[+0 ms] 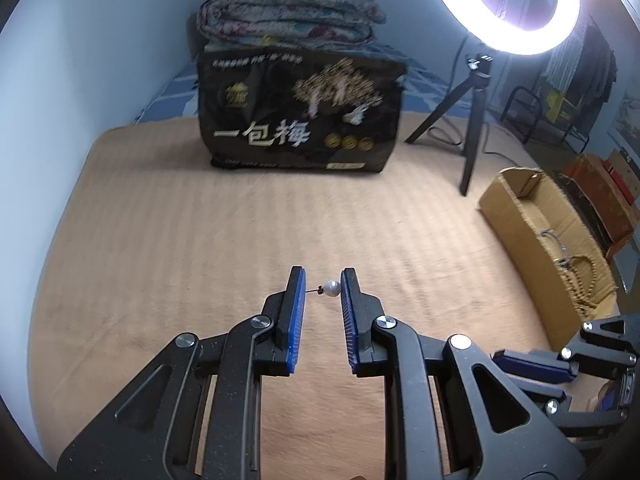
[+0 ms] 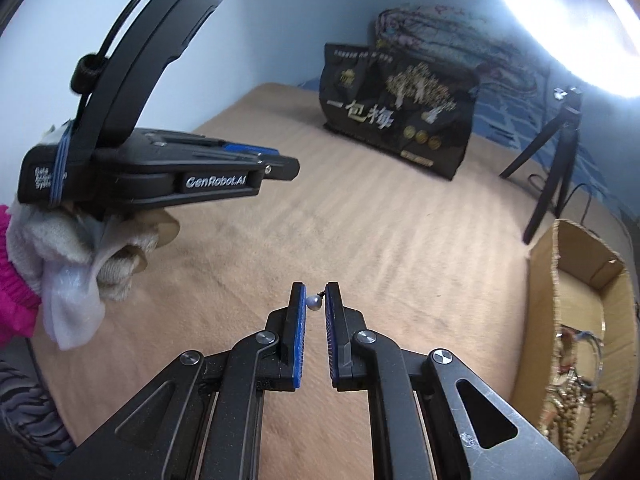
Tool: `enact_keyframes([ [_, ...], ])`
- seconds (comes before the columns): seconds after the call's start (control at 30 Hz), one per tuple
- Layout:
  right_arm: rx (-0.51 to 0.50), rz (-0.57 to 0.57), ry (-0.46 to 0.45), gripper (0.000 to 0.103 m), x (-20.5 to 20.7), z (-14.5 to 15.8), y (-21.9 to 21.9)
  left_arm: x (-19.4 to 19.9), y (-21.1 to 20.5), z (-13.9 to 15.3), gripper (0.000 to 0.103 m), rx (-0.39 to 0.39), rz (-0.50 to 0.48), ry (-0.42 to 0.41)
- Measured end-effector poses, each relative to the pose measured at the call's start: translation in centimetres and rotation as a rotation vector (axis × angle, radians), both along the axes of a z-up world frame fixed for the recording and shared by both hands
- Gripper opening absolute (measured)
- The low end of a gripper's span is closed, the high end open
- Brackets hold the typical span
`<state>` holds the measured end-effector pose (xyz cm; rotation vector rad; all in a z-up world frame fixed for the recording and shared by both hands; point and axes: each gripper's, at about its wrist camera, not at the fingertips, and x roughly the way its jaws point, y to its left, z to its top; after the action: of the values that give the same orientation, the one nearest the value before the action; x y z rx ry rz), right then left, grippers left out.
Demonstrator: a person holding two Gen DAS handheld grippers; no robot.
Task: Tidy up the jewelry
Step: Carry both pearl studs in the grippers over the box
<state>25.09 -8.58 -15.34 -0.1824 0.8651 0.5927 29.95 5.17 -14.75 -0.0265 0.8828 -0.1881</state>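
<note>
L gripper [image 1: 322, 286] pinches a pearl stud [image 1: 330, 289] betw its pads; R gripper [image 2: 315, 299] clamps another pearl stud [image 2: 313, 302]; both above tan blanket [image 1: 200, 220], cardboard box [image 1: 532, 216] w/ beads to the right.

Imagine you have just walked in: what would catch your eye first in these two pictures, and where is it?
First, the small pearl earring pinched between the left tongs over the tan blanket; the right tongs hold a pearl earring too. Next, the glaring ring light at top right on its tripod. Then the black snack bag at the back, and the cardboard box of beads on the right.
</note>
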Motion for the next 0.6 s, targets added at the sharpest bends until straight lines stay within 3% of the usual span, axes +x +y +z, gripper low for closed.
enact_keyframes([
  [0.6, 0.042, -0.233, -0.082, 0.008, 0.7, 4.2, -11.2, -3.4, -8.6, 5.3, 0.017, -0.031, -0.098, -0.094],
])
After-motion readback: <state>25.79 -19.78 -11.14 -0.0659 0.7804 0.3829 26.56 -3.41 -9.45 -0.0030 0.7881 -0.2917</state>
